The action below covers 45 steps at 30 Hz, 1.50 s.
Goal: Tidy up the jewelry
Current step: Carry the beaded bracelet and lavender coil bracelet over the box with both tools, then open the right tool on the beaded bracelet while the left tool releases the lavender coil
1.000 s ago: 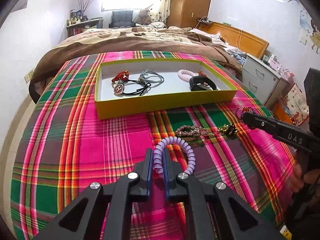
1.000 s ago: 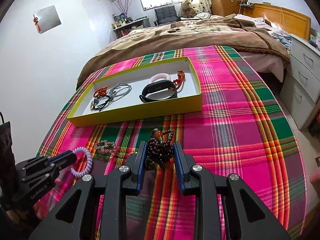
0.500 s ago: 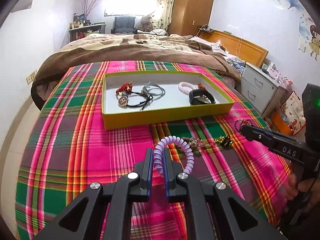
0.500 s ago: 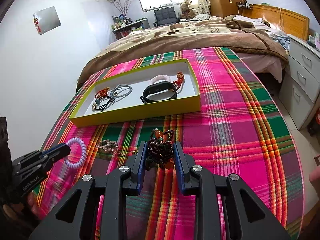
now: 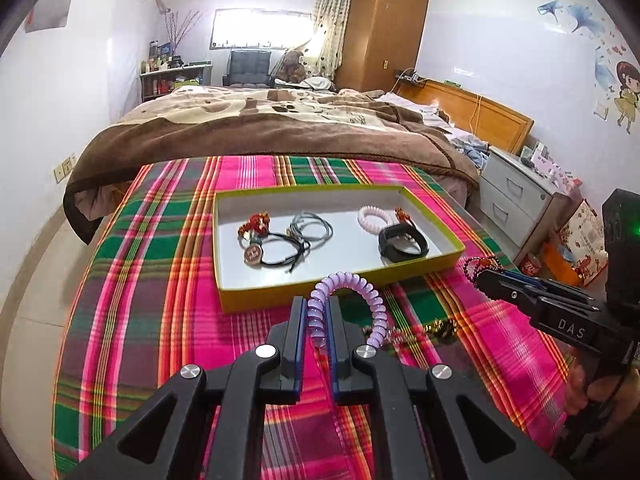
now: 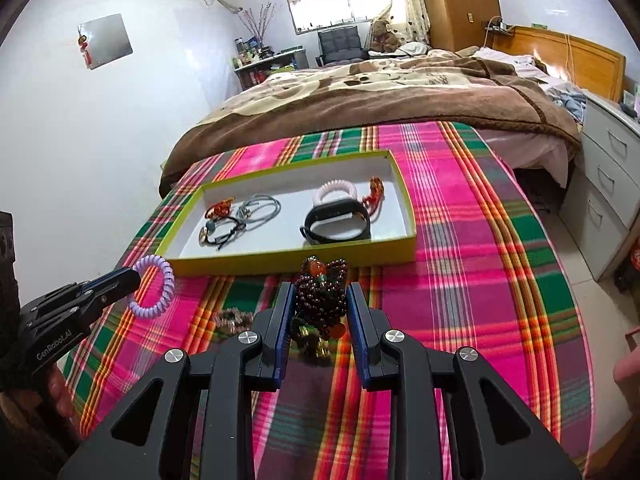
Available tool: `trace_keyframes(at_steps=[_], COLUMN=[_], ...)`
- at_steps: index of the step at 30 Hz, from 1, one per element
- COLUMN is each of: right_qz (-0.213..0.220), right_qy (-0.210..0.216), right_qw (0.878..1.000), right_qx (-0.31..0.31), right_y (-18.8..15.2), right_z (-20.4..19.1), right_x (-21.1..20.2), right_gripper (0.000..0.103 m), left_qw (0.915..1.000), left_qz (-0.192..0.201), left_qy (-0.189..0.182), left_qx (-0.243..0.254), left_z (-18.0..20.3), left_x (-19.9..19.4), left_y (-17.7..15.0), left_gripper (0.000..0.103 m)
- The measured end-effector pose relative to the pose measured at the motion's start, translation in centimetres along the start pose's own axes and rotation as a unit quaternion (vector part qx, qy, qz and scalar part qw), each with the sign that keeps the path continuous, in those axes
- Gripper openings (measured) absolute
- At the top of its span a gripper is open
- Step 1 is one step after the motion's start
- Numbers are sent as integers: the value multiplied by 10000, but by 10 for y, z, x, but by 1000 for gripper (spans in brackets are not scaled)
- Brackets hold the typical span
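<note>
My left gripper is shut on a purple spiral hair tie, held above the plaid blanket; it also shows in the right wrist view. My right gripper is shut on a bundle of dark red beads with an orange stone, lifted off the blanket. A yellow-green box with a white floor lies just beyond both grippers. Inside it are a black band, a pink spiral tie, grey loops, a black cord with a round pendant and a red charm.
Two small pieces lie on the blanket near the box's front edge: a sparkly piece and a gold-toned one. A brown quilt covers the bed behind the box. Grey drawers stand to the right. A hand holds the right gripper.
Both grippers have risen with their pieces held; the box now appears lower and farther below in both views. The grips are unchanged.
</note>
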State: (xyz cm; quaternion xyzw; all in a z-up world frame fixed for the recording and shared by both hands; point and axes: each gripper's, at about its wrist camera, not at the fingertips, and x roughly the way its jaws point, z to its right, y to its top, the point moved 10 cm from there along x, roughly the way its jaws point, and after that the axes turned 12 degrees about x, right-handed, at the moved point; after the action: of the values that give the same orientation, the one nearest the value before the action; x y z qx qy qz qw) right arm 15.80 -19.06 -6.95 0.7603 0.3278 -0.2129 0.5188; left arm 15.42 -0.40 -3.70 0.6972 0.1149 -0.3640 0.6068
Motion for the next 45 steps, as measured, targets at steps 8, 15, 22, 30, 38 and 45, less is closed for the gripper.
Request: trace_keyframes(at_steps=[8,15,22,30,38,45], right_qz=[83,99,-75,-360,-614,-761], right_qy=[100,153,190,107,-11,-146], right_qw=[9998,9996,9994,9985,9967,9953], right_qx=[-142,-199,-265,-396,-524,-584], right_y=[27,58,81,83,79,74], right_z=[-17,-29,-39,-43,-41,-38], right_x=[11,35,72,116,145,158], right_gripper=[27,27,27,27,27,27], left_qw=[9999,9997,9990,9980,9964,9961], left_qz=[23,-102,-324,-568,-761,-789], left_qy=[-64,-126,-165,-95,-139,-180], left_qx=[-124,-203,-241,-247,-333,-355], left_z=[-14,-26,-33,-42,-47,-49], left_x=[10,36,72,98,114,116], left_y=[17,34,39,34,25,25], left_gripper=[9,9,9,9,9,9])
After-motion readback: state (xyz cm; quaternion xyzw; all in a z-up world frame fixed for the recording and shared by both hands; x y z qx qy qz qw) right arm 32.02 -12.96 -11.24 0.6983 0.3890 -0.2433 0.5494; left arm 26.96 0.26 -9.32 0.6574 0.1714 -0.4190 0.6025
